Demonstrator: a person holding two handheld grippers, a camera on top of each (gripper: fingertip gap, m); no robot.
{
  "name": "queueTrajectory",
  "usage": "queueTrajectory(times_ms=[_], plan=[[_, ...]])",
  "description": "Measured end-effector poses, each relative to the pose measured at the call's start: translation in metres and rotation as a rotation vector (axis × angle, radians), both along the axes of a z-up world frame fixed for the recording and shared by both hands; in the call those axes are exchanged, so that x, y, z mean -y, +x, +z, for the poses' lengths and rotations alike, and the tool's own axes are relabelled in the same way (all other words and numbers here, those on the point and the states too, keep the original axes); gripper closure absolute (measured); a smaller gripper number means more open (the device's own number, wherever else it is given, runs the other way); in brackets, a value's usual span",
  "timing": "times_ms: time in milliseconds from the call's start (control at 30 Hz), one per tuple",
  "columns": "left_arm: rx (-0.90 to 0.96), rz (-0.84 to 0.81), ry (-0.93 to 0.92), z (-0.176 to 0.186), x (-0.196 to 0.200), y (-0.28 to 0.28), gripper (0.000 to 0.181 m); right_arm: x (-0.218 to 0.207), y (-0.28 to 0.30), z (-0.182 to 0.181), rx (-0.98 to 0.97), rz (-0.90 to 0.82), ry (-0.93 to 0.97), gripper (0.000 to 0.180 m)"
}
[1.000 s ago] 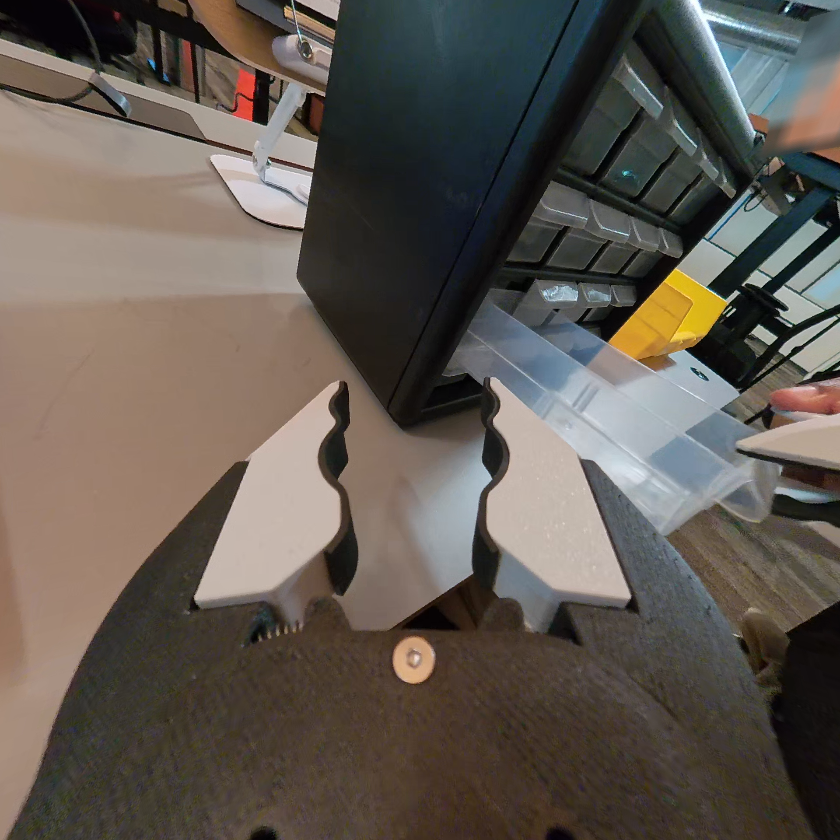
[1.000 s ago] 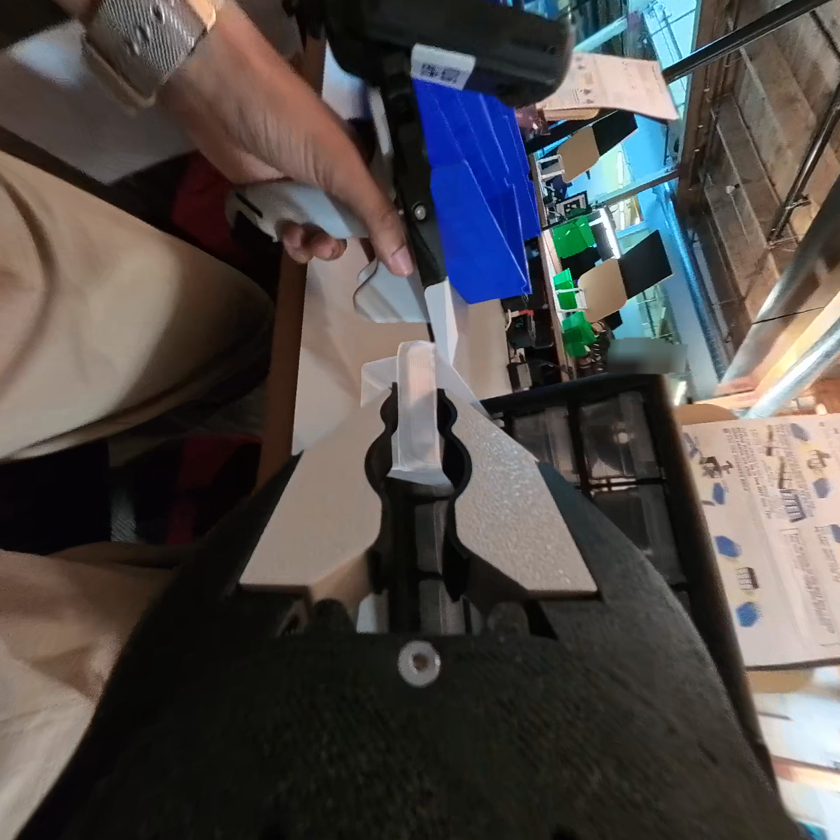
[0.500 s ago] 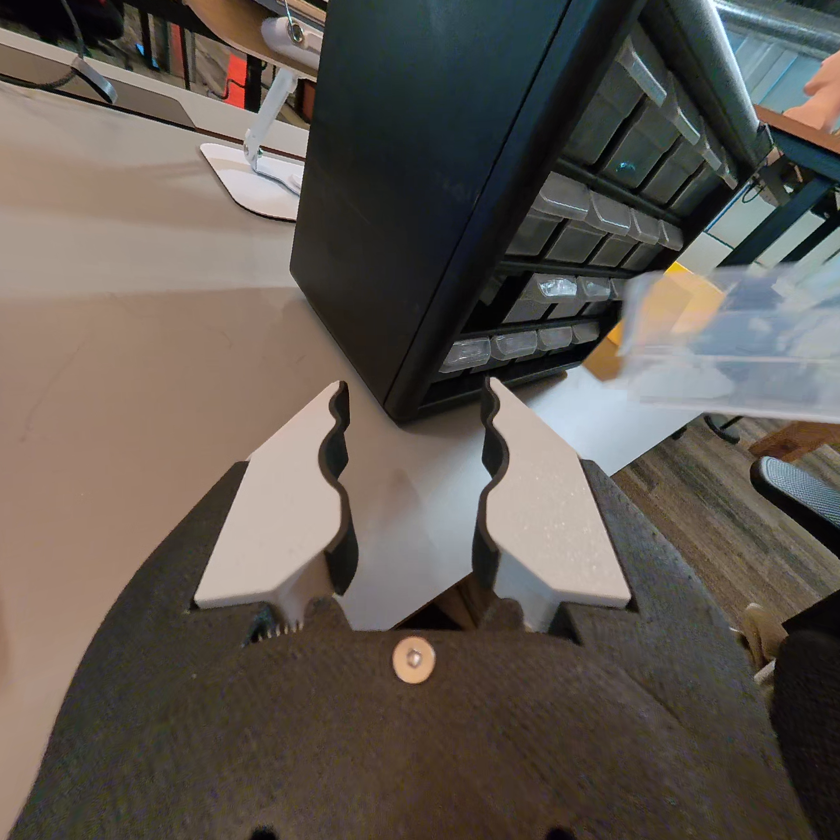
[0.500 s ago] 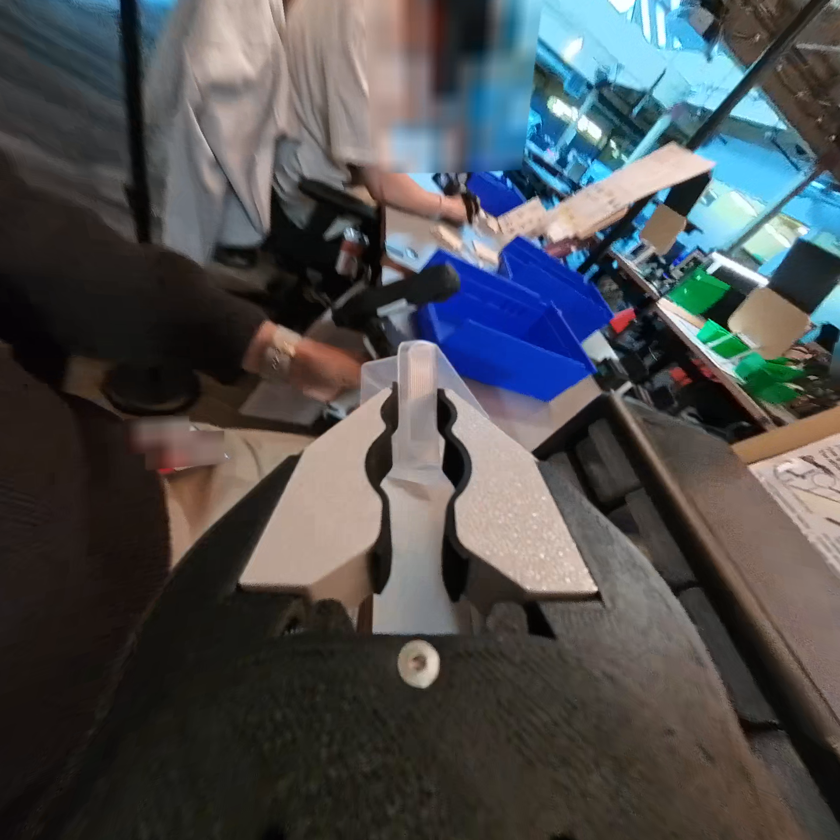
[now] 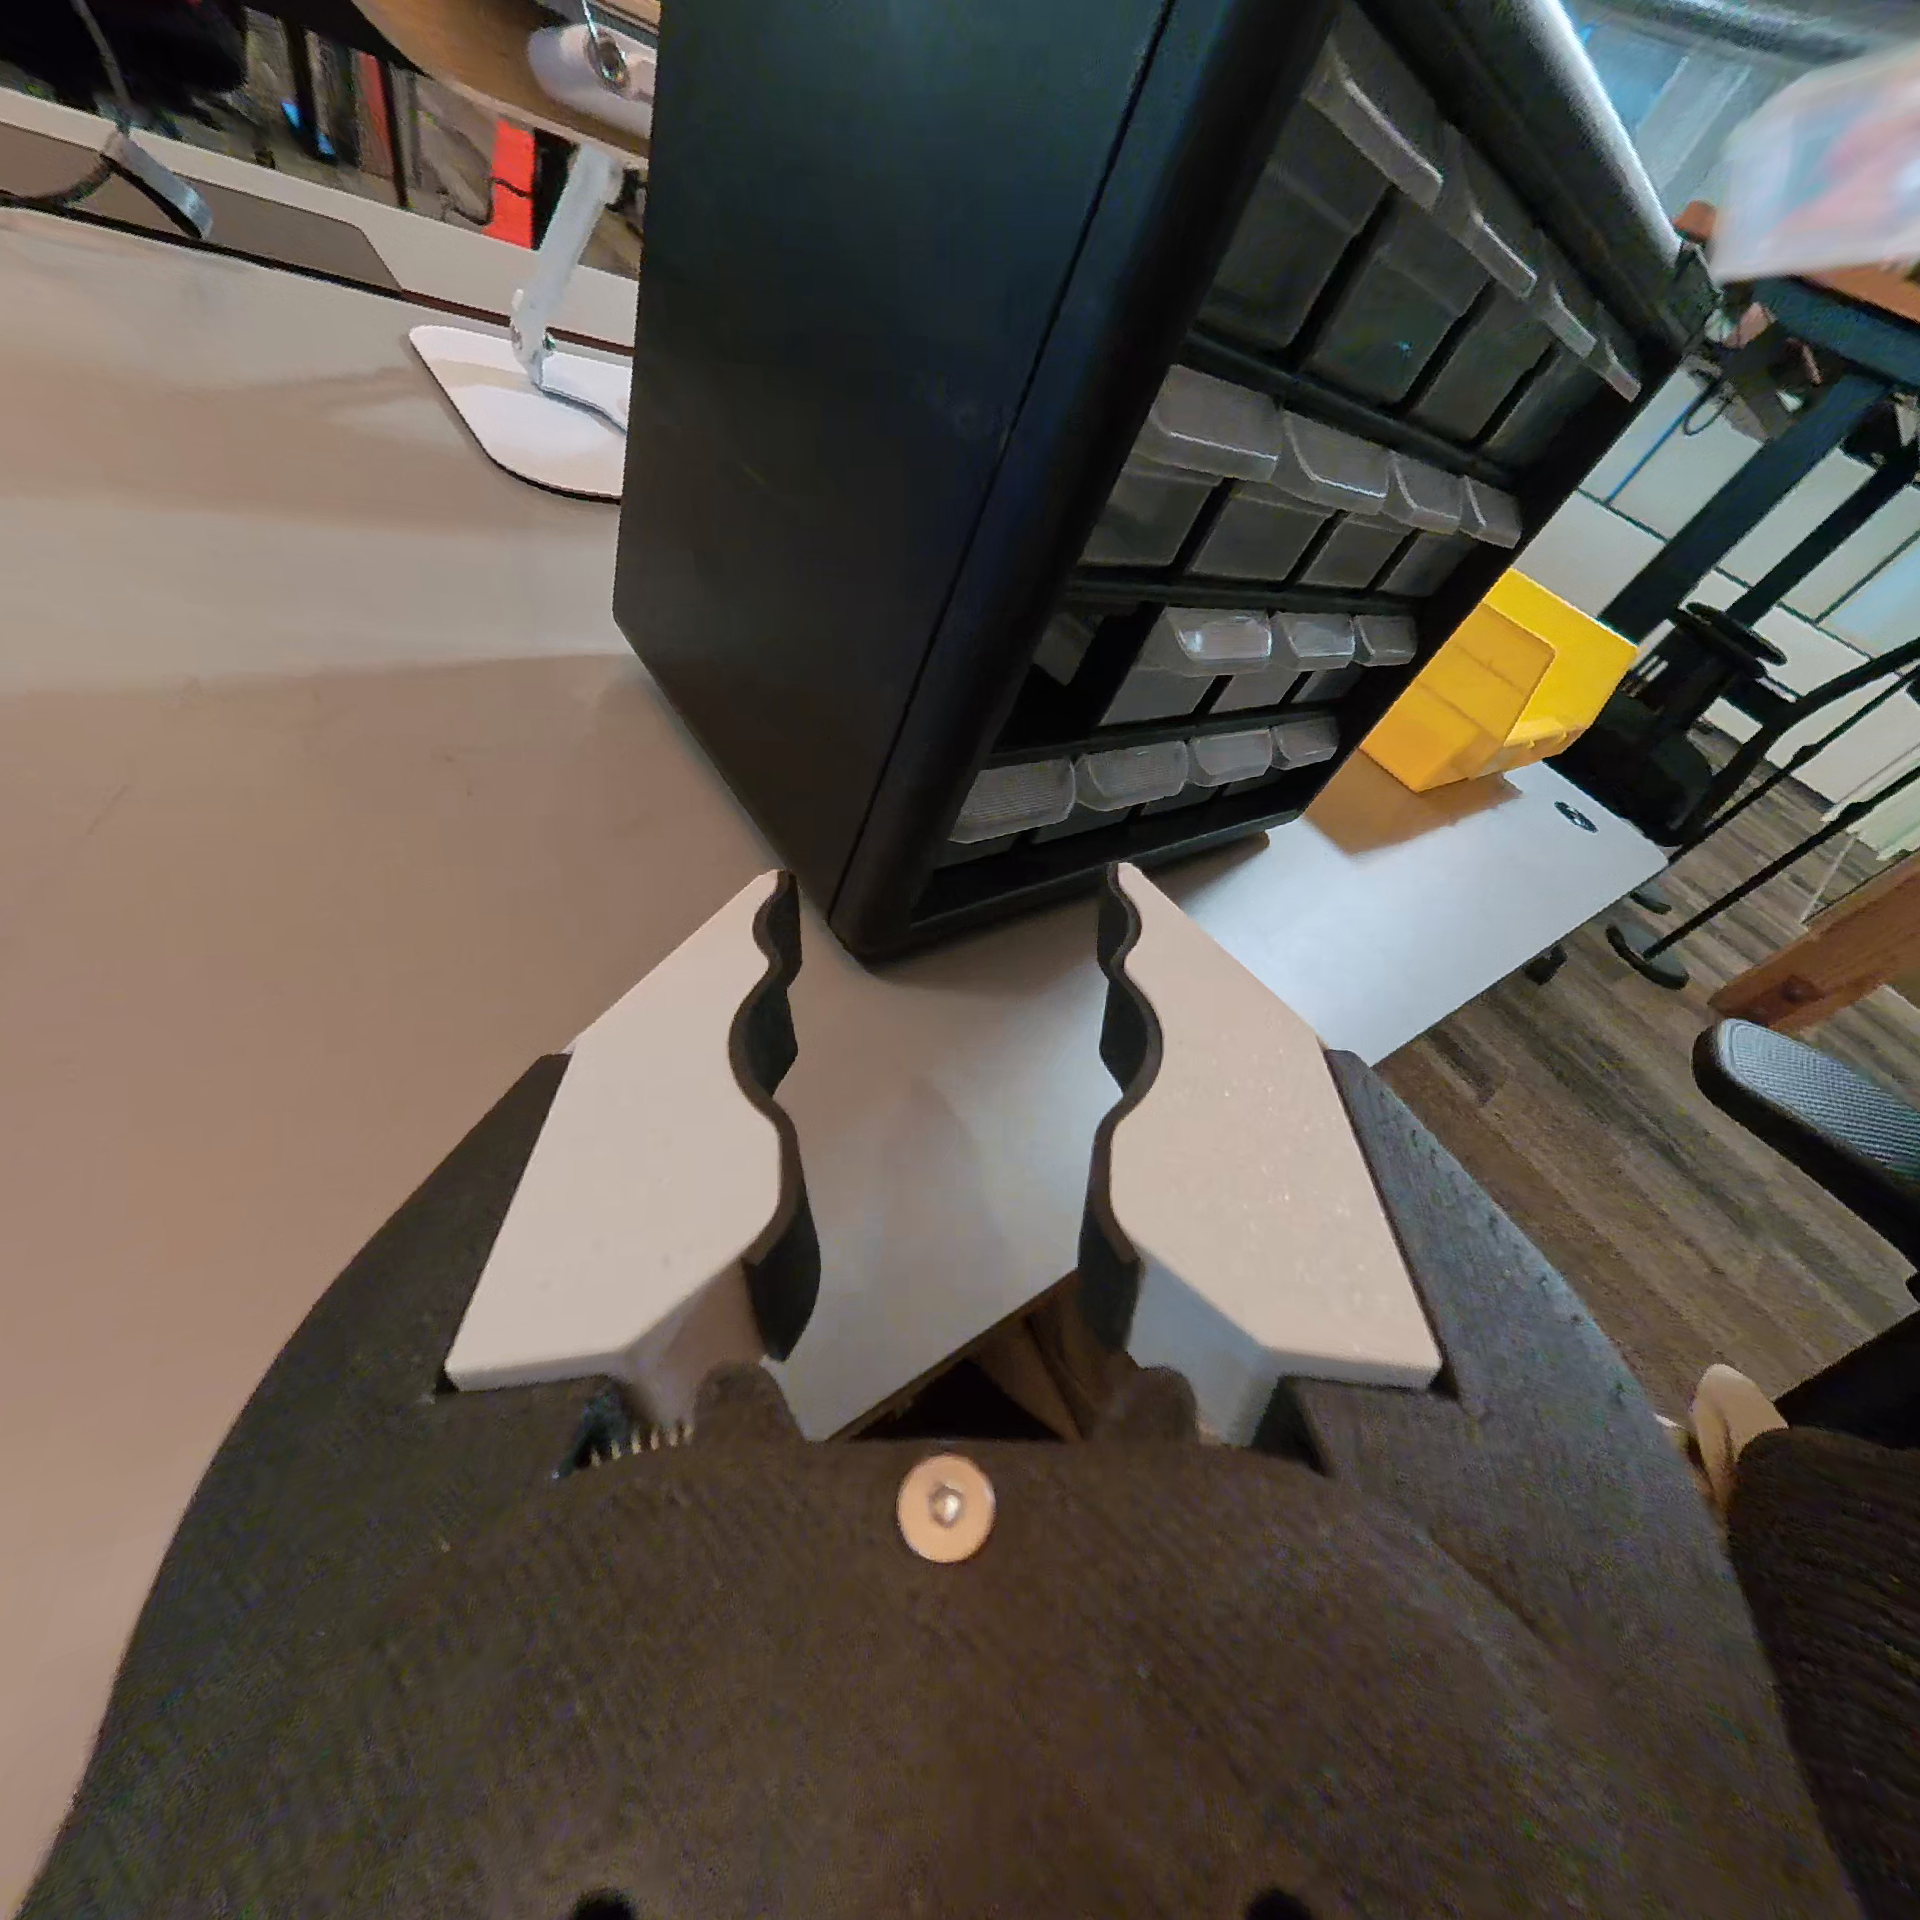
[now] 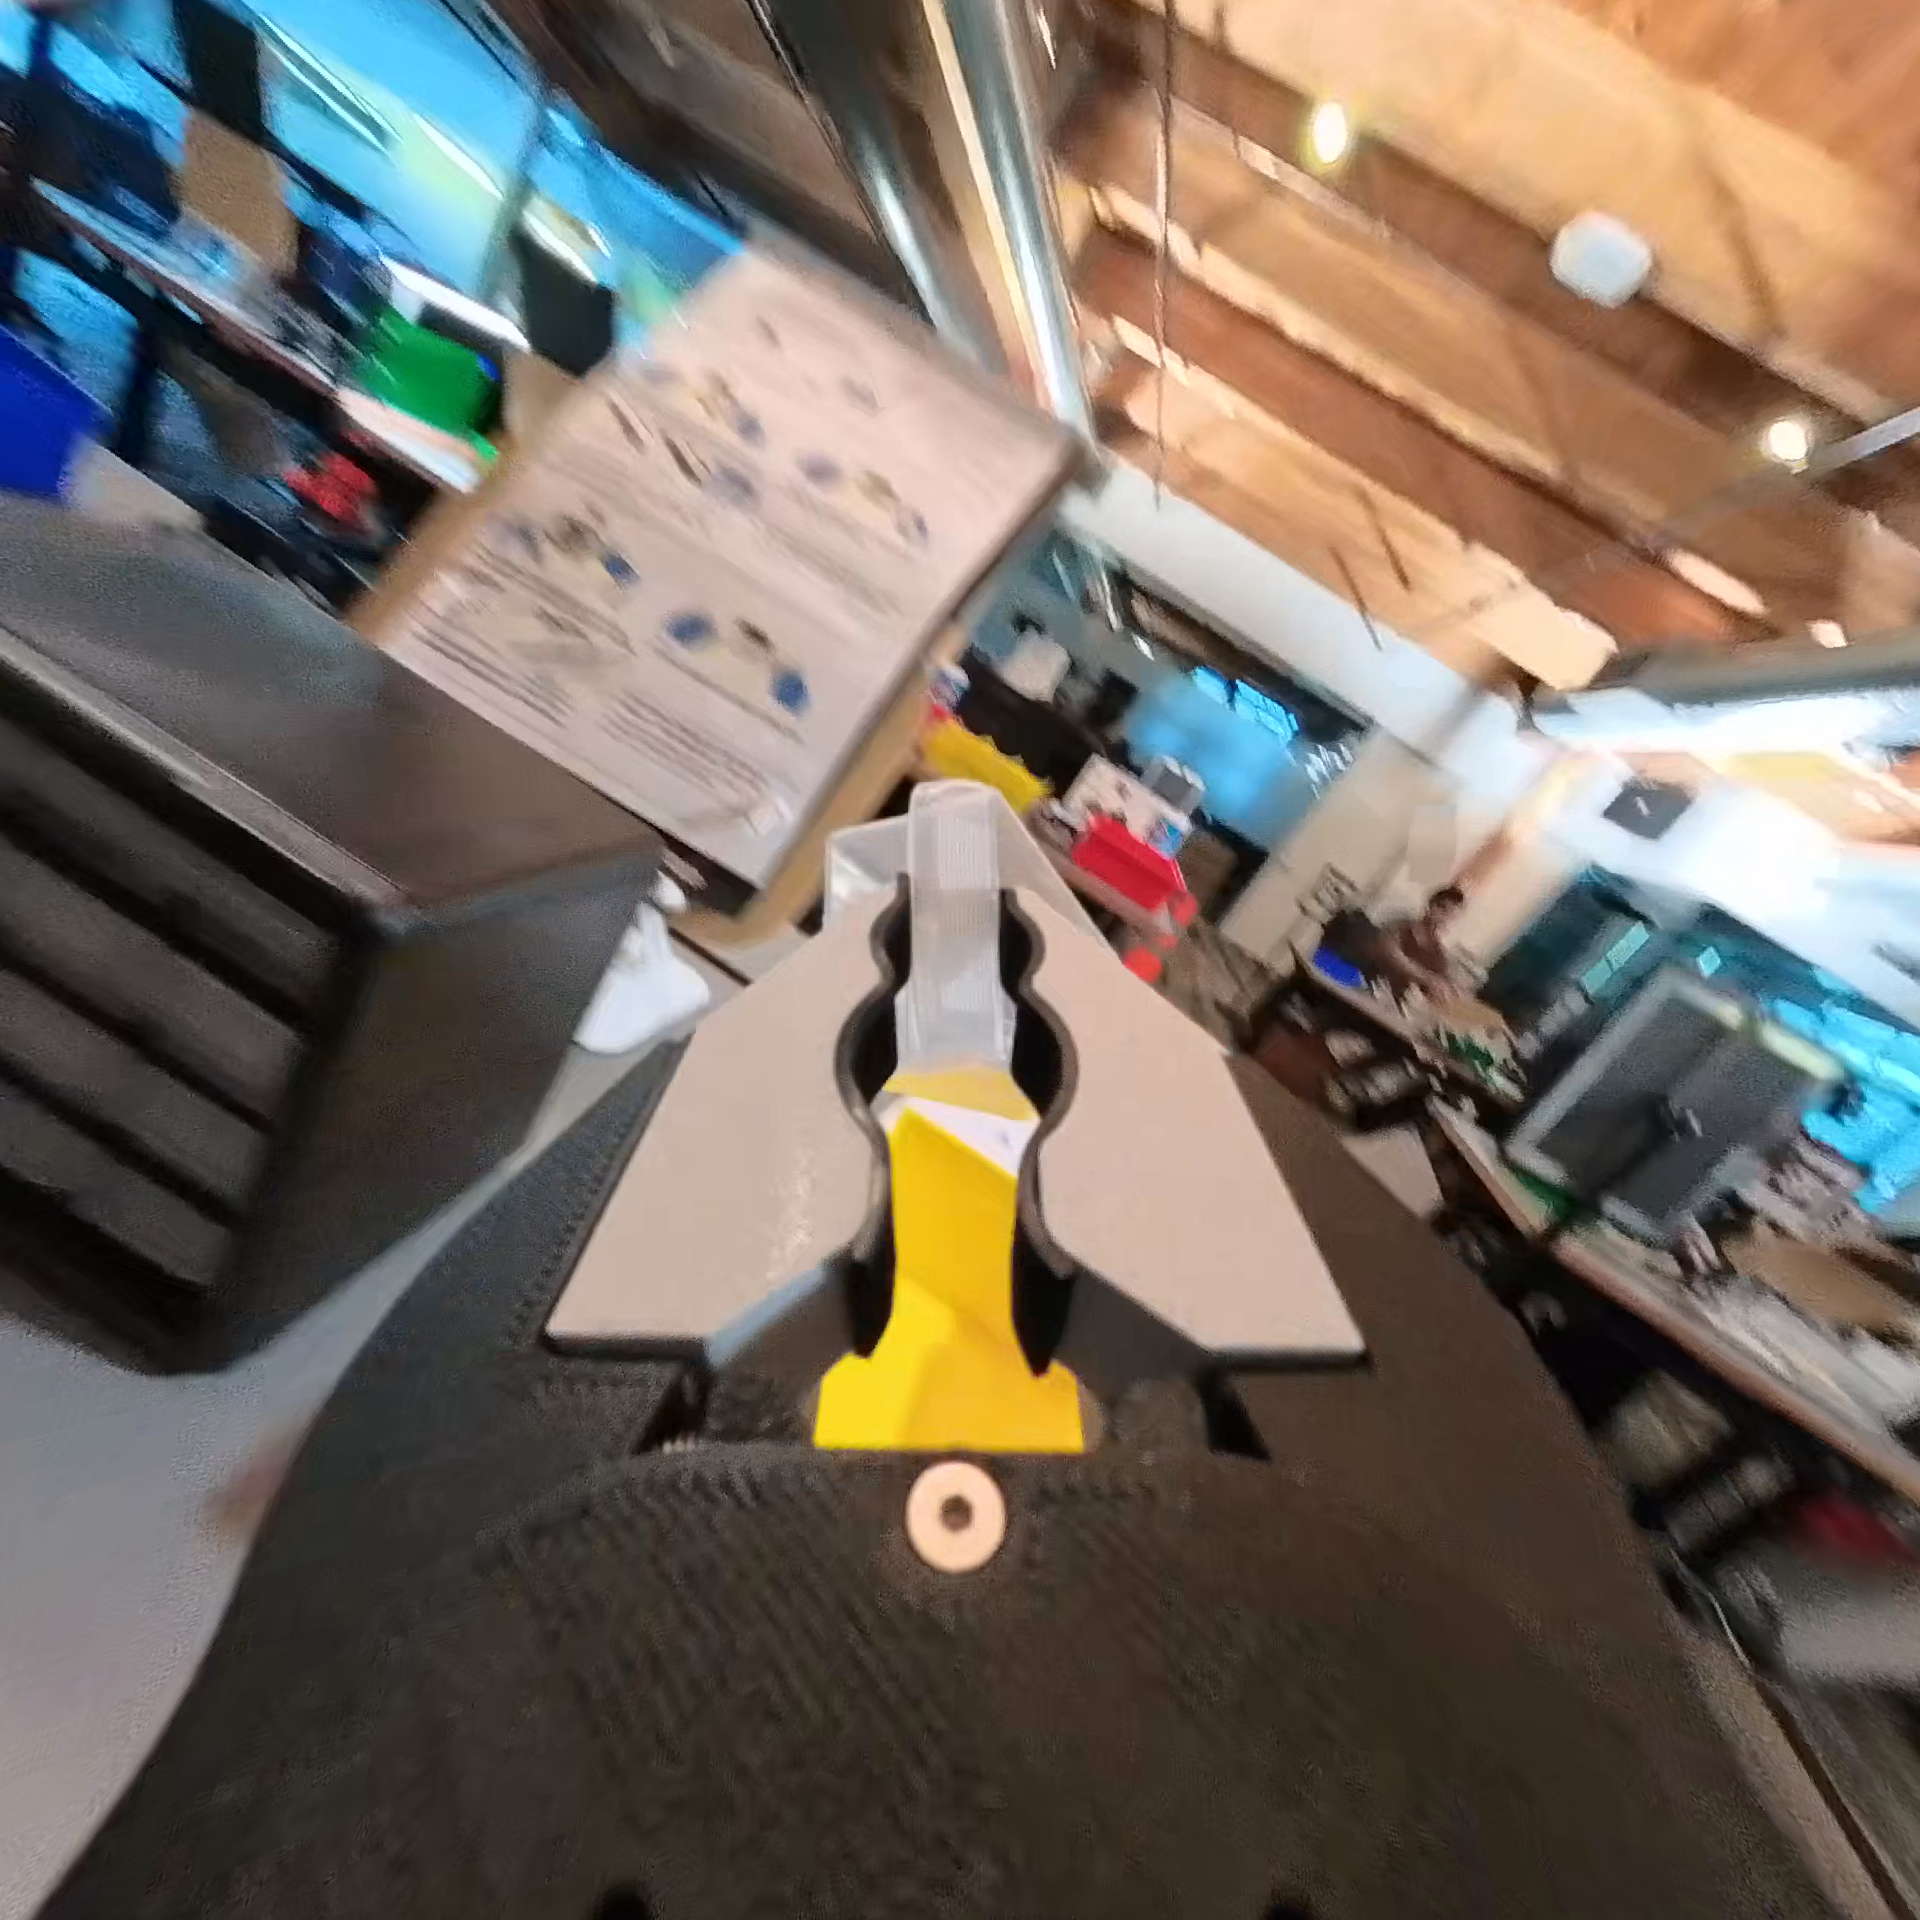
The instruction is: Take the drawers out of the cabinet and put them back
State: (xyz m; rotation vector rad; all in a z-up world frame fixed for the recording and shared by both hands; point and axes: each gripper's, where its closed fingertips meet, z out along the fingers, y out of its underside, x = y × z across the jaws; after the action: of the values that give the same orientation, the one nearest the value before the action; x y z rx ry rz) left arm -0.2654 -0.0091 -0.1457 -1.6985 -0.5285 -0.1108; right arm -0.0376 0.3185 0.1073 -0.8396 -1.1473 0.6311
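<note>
One black cabinet stands on the table, one slot in its third row empty. One yellow bin sits beside it. The left gripper gapes wide, empty, near the cabinet's corner. The right gripper pinches one clear drawer aloft.

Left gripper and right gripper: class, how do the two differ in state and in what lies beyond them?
The left gripper is open and empty; the right gripper is shut on the clear drawer. The left gripper faces the black cabinet on the table; the right gripper points into the blurred room. Both share grey fingers on black bodies.
</note>
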Motion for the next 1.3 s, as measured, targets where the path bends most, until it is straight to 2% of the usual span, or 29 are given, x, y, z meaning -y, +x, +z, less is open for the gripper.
queueTrajectory(times_ms=[133, 267, 400, 533, 633, 733, 833, 1067, 1167, 1233, 1300], plan=[[-0.006, 0.011, 0.003, 0.0, 0.001, 0.0, 0.124, -0.084, -0.037, -0.064, 0.112, -0.134, -0.076, 0.165], [0.037, -0.001, 0.018, -0.001, -0.001, 0.002, 0.124, -0.14, -0.087, -0.132, 0.306, -0.185, -0.088, 0.165], [0.053, -0.007, 0.026, -0.001, -0.002, 0.002, 0.124, -0.182, -0.12, -0.185, 0.493, -0.244, -0.087, 0.165], [0.093, -0.026, 0.043, -0.003, -0.007, 0.003, 0.125, -0.205, -0.143, -0.231, 0.648, -0.278, -0.124, 0.164], [0.125, -0.041, 0.057, -0.004, -0.011, 0.004, 0.125, -0.206, -0.162, -0.24, 0.667, -0.249, -0.182, 0.163], [0.15, -0.056, 0.065, -0.004, -0.014, 0.005, 0.124, -0.2, -0.173, -0.25, 0.722, -0.207, -0.348, 0.162], [0.162, -0.068, 0.079, -0.002, -0.015, 0.007, 0.124, -0.199, -0.173, -0.263, 0.765, -0.21, -0.489, 0.152], [0.21, -0.114, 0.143, 0.012, -0.014, 0.022, 0.124, -0.185, -0.152, -0.237, 0.578, -0.08, -0.674, 0.136], [0.267, -0.133, 0.219, 0.023, -0.014, 0.027, 0.125, -0.192, -0.129, -0.235, 0.565, -0.127, -0.689, 0.143], [0.288, -0.13, 0.242, 0.025, -0.014, 0.025, 0.126, -0.203, -0.114, -0.246, 0.614, -0.21, -0.695, 0.152], [0.301, -0.126, 0.245, 0.024, -0.016, 0.023, 0.126, -0.208, -0.106, -0.265, 0.696, -0.27, -0.719, 0.15]])
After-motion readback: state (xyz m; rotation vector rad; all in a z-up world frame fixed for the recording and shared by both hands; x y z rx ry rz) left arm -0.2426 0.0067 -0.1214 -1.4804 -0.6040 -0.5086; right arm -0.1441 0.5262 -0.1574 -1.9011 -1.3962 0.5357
